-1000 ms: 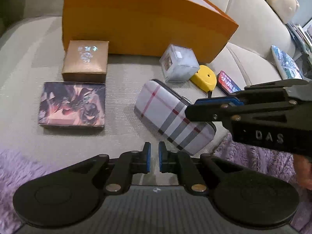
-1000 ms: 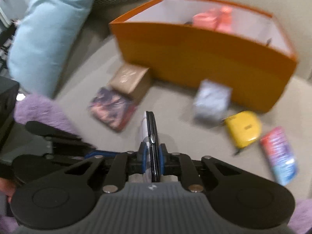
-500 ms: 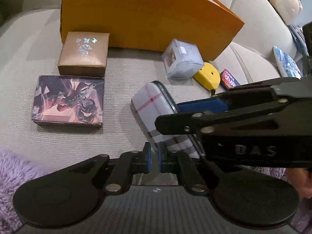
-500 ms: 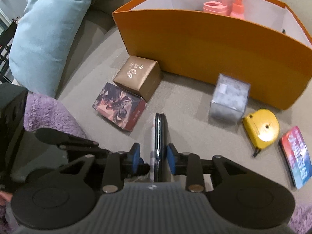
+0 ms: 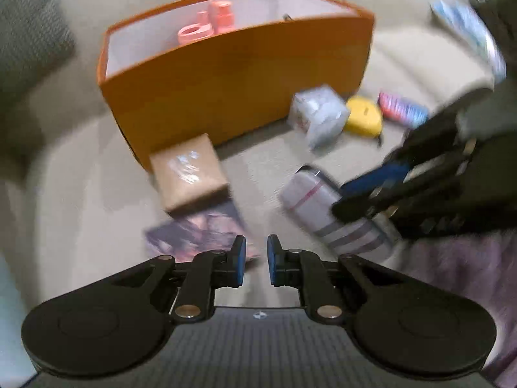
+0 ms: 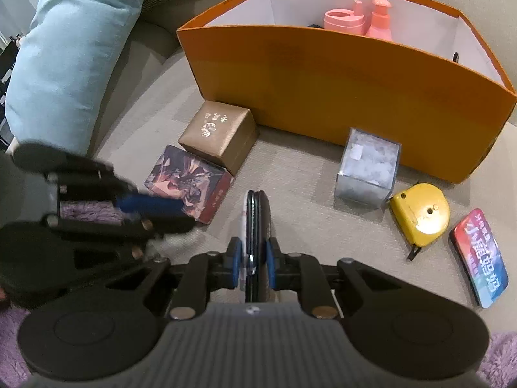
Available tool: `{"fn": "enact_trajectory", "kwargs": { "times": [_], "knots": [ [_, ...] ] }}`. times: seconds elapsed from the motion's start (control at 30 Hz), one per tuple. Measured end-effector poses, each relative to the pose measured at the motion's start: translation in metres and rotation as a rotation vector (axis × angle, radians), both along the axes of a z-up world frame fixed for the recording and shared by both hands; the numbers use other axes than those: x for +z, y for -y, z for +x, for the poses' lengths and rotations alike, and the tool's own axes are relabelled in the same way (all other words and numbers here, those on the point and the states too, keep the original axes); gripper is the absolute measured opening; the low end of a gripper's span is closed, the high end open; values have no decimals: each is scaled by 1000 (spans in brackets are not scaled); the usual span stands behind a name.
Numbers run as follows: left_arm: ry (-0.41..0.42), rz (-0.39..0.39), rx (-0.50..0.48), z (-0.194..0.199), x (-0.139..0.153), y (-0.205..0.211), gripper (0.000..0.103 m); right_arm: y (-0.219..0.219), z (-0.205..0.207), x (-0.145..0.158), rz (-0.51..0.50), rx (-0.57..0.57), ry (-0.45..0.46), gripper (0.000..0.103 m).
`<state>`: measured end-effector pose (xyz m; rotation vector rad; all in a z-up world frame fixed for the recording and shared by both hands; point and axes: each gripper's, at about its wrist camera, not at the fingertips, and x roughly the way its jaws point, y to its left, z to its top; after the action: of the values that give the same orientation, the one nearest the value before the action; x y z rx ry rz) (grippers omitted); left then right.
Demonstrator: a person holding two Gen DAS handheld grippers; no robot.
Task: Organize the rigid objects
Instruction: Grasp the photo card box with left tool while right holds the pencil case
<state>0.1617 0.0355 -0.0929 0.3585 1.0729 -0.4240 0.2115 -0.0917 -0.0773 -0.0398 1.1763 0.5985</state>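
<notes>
Right wrist view: right hand-held gripper (image 6: 253, 263) closing on plaid case (image 6: 255, 226); left hand-held gripper (image 5: 256, 257) opening, empty.

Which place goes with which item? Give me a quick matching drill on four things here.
Things:
1. plaid case
2. pink bottles
3. tape measure
4. brown box

Places:
A. inside the orange box
B. between the right gripper pads
C. beside the art-print box
D. between the clear cube and the tin

Pairs: 1-B, 2-A, 3-D, 4-C

orange box (image 6: 339, 74) | plaid white-red-grey case (image 5: 336, 213) | yellow tape measure (image 6: 420, 213) | light-blue cushion (image 6: 74, 42)
</notes>
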Motion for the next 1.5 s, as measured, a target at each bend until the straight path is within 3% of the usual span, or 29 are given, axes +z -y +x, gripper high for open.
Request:
{"fn": "enact_trajectory", "kwargs": {
  "times": [0.3,0.37,0.6,0.67,0.77,0.9,0.97,1.07,1.13,1.2,1.3,1.37,1.4,1.43,1.5],
  "knots": [
    [38,370,-276,-4,-31,21,48,1,8,-1,34,-9,-15,16],
    [23,400,-326,-5,-38,27,48,2,10,1,43,-6,-14,15],
    [64,523,-395,-8,-59,44,67,2,16,2,51,9,-16,14],
    [81,558,-424,-11,-64,50,69,1,16,1,59,23,-28,20],
    [96,572,-438,-10,-66,53,70,-2,13,-4,39,28,-35,25],
    [103,539,-412,-14,-57,52,59,-5,5,-10,-13,45,-35,27],
    [115,519,-407,-18,-51,51,48,-2,2,-11,-28,35,-30,25],
    [113,465,-375,-25,-37,50,23,8,2,-12,-10,0,-45,20],
    [93,402,-337,-26,-27,49,0,12,3,-13,1,-19,-56,20],
    [127,363,-289,-34,-19,41,0,13,1,-13,5,-29,-61,19],
    [143,391,-289,-32,-14,41,3,14,-2,-12,0,-33,-61,19],
    [127,422,-329,-33,-17,42,15,15,-4,-11,-5,-36,-62,19],
    [123,447,-356,-34,-20,44,33,15,-5,-10,-5,-37,-62,19],
    [117,476,-392,-36,-26,46,45,16,-5,-10,-3,-38,-62,19],
    [139,531,-425,-39,-35,48,46,16,-4,-11,-1,-41,-64,19]
  ]
}}
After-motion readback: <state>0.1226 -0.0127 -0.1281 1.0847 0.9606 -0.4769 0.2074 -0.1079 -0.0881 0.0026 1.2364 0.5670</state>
